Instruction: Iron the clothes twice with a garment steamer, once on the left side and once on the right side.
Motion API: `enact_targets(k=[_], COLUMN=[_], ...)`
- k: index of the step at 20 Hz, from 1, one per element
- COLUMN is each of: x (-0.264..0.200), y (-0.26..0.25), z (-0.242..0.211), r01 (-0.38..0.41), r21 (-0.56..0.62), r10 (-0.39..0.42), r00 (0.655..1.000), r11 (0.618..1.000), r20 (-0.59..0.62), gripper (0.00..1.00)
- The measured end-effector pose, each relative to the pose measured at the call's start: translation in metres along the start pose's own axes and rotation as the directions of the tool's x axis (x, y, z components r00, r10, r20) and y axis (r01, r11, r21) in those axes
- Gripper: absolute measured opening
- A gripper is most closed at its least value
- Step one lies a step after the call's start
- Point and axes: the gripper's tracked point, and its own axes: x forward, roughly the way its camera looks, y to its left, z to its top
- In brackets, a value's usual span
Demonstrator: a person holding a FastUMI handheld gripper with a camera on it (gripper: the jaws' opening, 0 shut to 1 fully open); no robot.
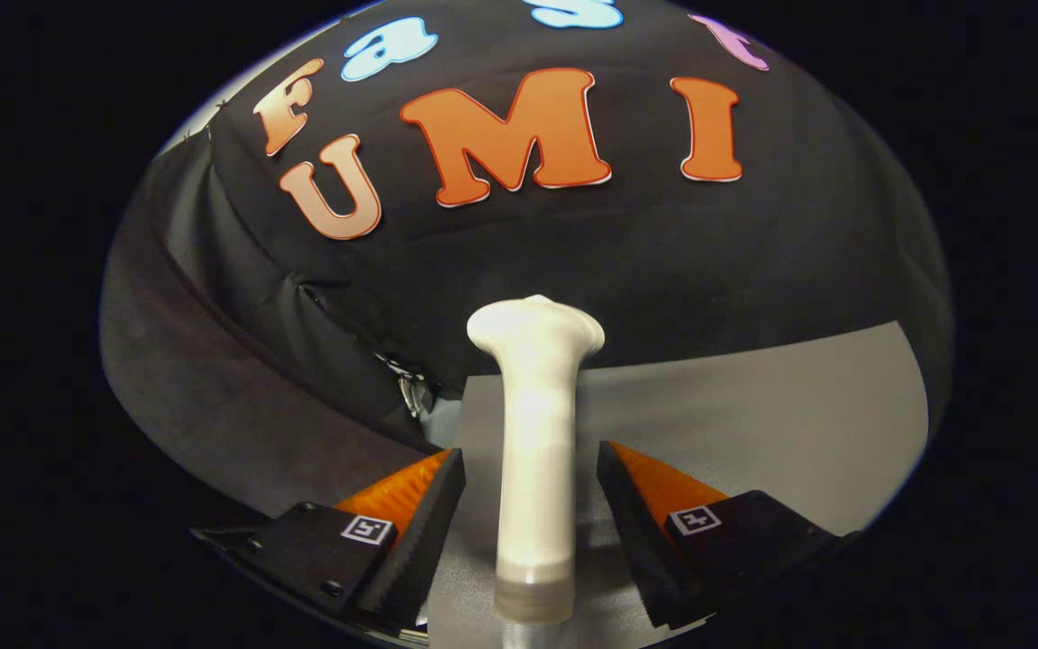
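So the garment steamer (534,451) is standing upright right between the two fingers of the gripper (530,532), pretty much dead centre in the gap. It's a cream-white thing with a long straight handle and a wider flared head on top, and there's a slightly greyer band around its lower end. The head pokes up against the black cloth wall (681,261) behind it.

The jaws are spread wide. There's a visible strip of grey on each side between the steamer's handle and the dark ridged pads, so neither finger is actually pressing on it. The left finger (411,532) looks a touch closer to the handle than the right finger (641,532), but both are clear of it. Orange shows on the outer faces of both fingers, with little square markers on the black mounts behind them.

Everything sits over a plain grey tabletop (753,415), which runs back to the cloth wall. Off to the left the cloth bunches up in folds, with a small metal clip (409,392) holding it near the tabletop's edge.
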Motion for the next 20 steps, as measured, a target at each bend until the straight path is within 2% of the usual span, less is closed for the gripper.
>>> enact_targets(k=[1,4,6,9,14,17,18,20], x=[0.001,0.003,0.002,-0.002,-0.028,-0.046,-0.056,-0.074], y=[-0.001,-0.007,-0.008,-0.008,-0.014,-0.023,-0.023,-0.027], z=[0.001,-0.009,-0.011,-0.009,0.006,0.015,0.016,0.009], r01=[0.001,0.010,0.008,0.011,0.058,0.100,0.107,0.122], r21=[0.006,0.028,0.040,0.047,0.036,0.049,0.046,0.040], r10=[-0.001,-0.008,-0.006,-0.010,-0.060,-0.106,-0.113,-0.128], r00=[1.000,0.997,0.998,0.999,0.997,0.985,0.981,0.973], r11=[1.000,1.000,0.999,0.999,0.998,0.994,0.993,0.992], r20=[-0.013,-0.075,-0.061,-0.036,0.056,0.133,0.158,0.191], gripper=[0.94,0.66,0.48,0.45,0.45,0.45,0.41,0.41])
